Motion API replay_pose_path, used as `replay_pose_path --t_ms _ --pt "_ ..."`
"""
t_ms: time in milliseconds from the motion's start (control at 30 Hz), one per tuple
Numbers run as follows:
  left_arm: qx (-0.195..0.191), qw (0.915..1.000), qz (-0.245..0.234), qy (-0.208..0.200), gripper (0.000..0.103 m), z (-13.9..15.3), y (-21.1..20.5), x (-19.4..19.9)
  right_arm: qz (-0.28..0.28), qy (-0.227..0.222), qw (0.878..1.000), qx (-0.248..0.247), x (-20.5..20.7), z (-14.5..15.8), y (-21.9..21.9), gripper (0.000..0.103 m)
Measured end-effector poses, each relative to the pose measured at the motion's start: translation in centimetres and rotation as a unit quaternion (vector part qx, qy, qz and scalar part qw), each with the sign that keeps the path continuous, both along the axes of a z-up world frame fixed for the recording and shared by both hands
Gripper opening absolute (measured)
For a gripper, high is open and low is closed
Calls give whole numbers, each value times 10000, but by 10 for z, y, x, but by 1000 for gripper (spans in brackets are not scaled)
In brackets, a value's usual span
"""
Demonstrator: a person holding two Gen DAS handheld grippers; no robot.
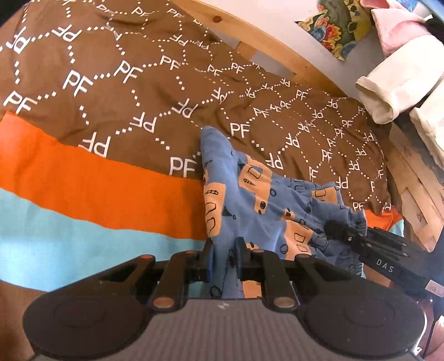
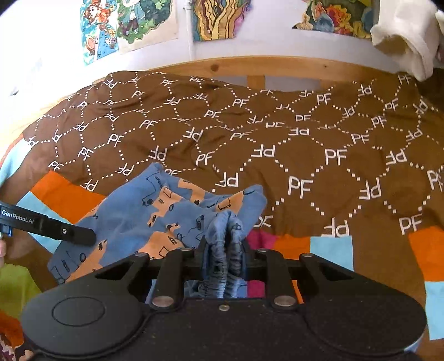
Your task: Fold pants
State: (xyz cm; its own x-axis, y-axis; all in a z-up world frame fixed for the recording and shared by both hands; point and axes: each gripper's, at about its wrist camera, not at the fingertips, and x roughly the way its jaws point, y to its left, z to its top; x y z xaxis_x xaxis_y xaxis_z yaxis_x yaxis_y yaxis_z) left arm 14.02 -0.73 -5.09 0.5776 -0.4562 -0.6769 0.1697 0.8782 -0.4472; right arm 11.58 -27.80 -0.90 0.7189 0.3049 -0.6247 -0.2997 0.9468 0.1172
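On bedspread (image 1: 111, 91): pants (image 1: 266, 200) pinched by left tool (image 1: 224, 250), right tool (image 2: 224, 250).

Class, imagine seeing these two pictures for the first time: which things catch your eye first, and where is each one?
The blue pants with orange vehicle prints lie bunched on the bed, pinched at two places: the left gripper on a plain edge, the right gripper on the gathered waistband. Under them spreads the brown cover with white PF lettering. Bright drawings hang on the wall above the wooden bed frame.
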Motion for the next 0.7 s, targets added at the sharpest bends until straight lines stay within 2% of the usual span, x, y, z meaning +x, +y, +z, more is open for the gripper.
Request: replay_pose_path --t_ms 167,333,533,700 --pt "85 9998 -81 -154 15 18 -4 3 252 -252 9993 -119 1 14 3 20" --pt "375 9975 -171 -581 15 44 -8 8 437 -619 9970 -181 9 33 7 20" --pt "278 9966 -6 -774 15 63 -11 44 567 -1020 9926 -350 42 54 5 20" --pt "179 9935 87 -1125 15 78 -18 78 611 -1322 9880 -524 80 72 2 20"
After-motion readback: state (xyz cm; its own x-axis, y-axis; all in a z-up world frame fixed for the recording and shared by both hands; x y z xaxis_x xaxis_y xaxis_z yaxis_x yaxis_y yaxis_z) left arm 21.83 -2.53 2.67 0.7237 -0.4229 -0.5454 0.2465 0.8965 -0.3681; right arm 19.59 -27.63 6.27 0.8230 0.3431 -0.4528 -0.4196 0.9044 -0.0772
